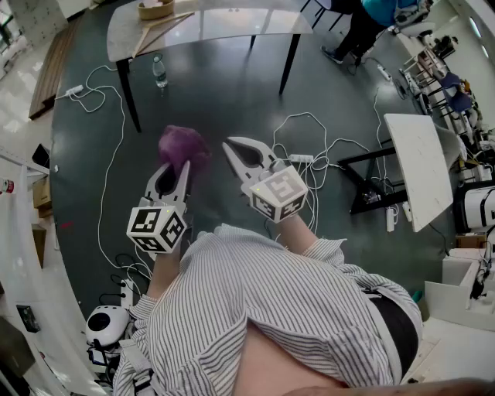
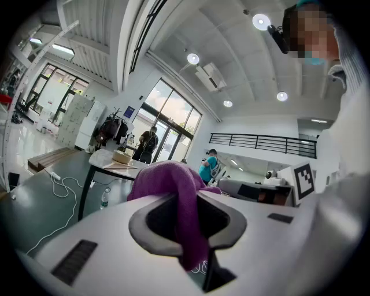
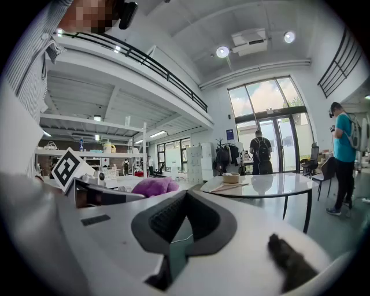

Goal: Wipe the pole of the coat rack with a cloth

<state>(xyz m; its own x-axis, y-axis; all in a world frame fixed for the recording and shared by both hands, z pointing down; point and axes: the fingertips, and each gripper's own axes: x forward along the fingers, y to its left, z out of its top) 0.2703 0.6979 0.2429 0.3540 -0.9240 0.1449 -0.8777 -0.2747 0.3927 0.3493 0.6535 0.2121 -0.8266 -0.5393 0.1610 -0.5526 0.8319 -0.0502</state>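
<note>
Dark grey floor [image 1: 216,100], white cables [image 1: 104,93] looping across it left of and below the table. The table [image 1: 224,23] has a glossy top on dark legs and lies ahead of the wearer, at the far edge of the head view.

Wearer in a striped shirt [image 1: 271,309], well back from the table, both tools held out towards it.

Coat rack [image 3: 226,155] hung with dark garments stands beyond the table, by the tall glass doors, well apart from both grippers.

Left gripper [image 1: 176,172]: jaws clamped on a purple cloth [image 1: 182,145]. The cloth bunches over the tips on the table side and a fold hangs down between the jaws.

Right gripper [image 1: 238,147], just beside the left one and equally short of the table: jaws closed tip to tip, nothing between them.

Clear water bottle [image 1: 159,71] upright on the floor under the table's left end. Shallow woven bowl [image 1: 155,9] on the tabletop, left part.
</note>
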